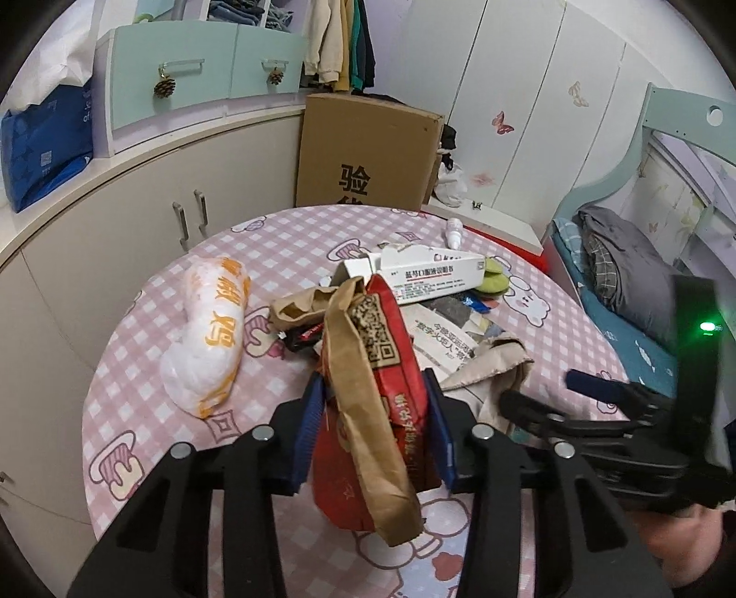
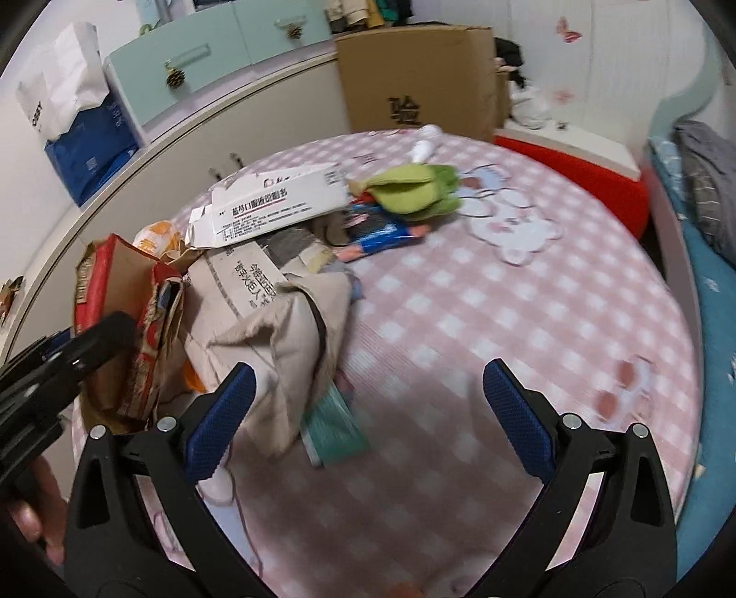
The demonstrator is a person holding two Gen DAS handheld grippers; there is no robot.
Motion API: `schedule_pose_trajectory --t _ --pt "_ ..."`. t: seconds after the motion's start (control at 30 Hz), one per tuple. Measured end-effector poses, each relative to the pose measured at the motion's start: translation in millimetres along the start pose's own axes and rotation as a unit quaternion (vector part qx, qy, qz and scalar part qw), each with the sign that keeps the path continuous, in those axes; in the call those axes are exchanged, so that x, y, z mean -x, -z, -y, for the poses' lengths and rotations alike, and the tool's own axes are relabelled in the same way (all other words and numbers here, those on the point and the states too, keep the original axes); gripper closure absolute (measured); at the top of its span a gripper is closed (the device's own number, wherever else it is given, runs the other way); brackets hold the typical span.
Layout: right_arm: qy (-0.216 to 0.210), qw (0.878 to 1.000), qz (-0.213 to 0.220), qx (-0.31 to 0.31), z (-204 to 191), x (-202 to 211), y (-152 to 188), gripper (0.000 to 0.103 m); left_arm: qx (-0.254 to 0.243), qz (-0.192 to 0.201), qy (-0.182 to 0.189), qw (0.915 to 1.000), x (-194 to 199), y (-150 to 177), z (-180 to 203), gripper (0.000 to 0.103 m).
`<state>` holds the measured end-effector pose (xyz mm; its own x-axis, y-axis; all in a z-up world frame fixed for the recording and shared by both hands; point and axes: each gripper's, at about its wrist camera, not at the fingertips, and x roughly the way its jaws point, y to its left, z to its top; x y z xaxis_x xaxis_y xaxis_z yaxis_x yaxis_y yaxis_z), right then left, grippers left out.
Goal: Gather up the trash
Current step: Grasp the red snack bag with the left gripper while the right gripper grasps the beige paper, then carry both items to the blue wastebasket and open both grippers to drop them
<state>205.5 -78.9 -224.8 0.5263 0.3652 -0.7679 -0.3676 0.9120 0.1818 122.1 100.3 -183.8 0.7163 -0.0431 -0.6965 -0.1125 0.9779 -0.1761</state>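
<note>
Gripping the red and brown paper bag (image 1: 368,395) at lower centre, the left gripper (image 1: 375,428) presses both pads; the right gripper (image 2: 368,414) is wide open, empty, over the pink checked table (image 2: 506,313).

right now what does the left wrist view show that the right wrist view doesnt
Only the left wrist view: the left hand-held gripper with its pads against the red and brown paper bag, the full white plastic bag with orange print, and hanging clothes.

Only the right wrist view: the right hand-held gripper, open, over the pink checked tablecloth, and a teal packet under the beige cloth bag.

Both: the white medicine box, the green plush, the cardboard box.
</note>
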Motion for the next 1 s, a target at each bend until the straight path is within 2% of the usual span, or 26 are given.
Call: schedule_pose_trajectory --t 0.13,0.2,0.23,0.27,0.4,0.47,0.53,1.0 --pt "-0.045 0.999 -0.001 -0.005 -1 -19 -7 0.035 -0.005 -0.006 -0.005 1.0 -7 -3 2 0.058" --pt "-0.093 0.995 0.001 -0.018 1 -20 -9 0.081 -0.011 -0.009 -0.002 0.9999 -10 -4 5 0.058" --pt "-0.112 0.993 0.002 -0.031 3 -18 -10 0.082 -0.014 -0.008 -0.003 0.9999 -11 -4 7 0.059" --pt "-0.111 0.993 0.007 -0.037 3 -15 -10 0.089 -0.014 -0.007 -0.002 0.9999 -10 -5 7 0.06" --pt "-0.127 0.99 0.027 -0.058 13 5 -5 0.093 -0.002 -0.003 0.011 0.9999 -4 -5 -1 0.064" --pt "-0.124 0.99 0.032 -0.065 18 14 -1 0.094 0.001 0.001 0.012 0.9999 1 -3 -2 0.072" --pt "-0.123 0.989 0.039 -0.073 26 25 3 0.094 0.004 0.005 0.016 0.9998 7 -3 -3 0.075" --pt "-0.102 0.983 0.095 -0.12 74 83 17 0.096 -0.005 0.044 0.04 0.9982 36 -14 20 0.075"
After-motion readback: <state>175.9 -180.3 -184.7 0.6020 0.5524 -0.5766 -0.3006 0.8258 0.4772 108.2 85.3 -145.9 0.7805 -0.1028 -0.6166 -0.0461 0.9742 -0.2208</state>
